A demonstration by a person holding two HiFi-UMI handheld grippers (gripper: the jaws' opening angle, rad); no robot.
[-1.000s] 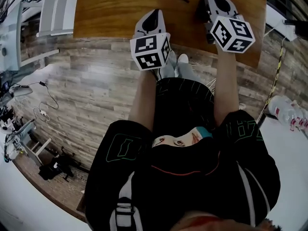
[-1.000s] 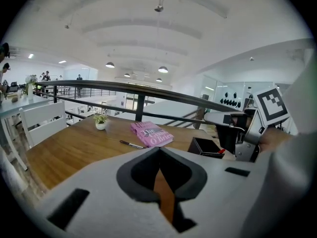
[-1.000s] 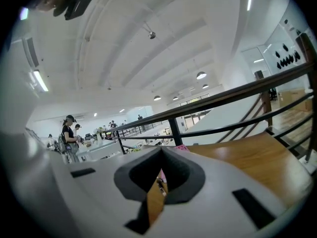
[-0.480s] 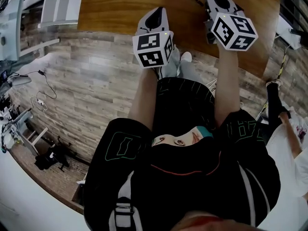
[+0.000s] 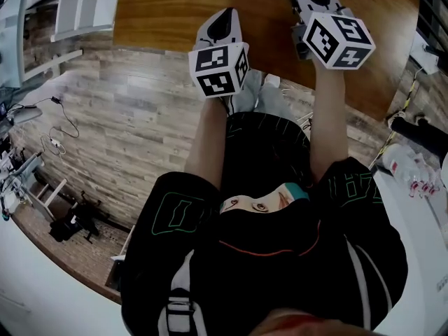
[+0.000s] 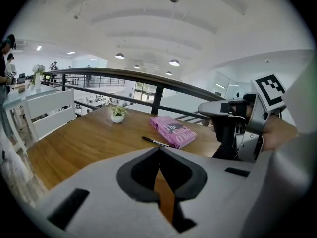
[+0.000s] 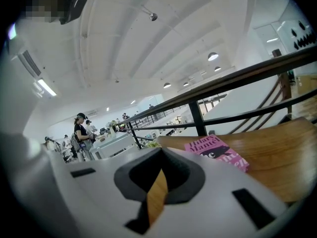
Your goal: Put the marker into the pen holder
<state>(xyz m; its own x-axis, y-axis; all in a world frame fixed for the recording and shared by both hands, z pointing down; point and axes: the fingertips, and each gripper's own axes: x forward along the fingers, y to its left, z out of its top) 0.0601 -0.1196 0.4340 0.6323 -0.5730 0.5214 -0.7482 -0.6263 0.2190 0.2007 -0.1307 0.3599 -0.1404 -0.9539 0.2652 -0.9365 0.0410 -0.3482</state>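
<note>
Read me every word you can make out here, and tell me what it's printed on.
"Hilary Mantel": cover of the pink book, right gripper view.
"The Giant O'Brien": same cover, left gripper view.
Marker: any print is too small to read.
Cubes: black-and-white square patterns only, no words.

Person seen from above: black short-sleeved top (image 5: pixel 280 264) with green outline lettering on both sleeves (image 5: pixel 175 212) and a thin red line across the chest; black trousers (image 5: pixel 266 152) with fine green lines; pale shoes (image 5: pixel 253 93). Left gripper (image 6: pixel 159 150) and right gripper (image 7: pixel 161 151): light grey shells with dark-lined jaw recesses, each bearing a white cube (image 5: pixel 218 70) of black square markers.
</note>
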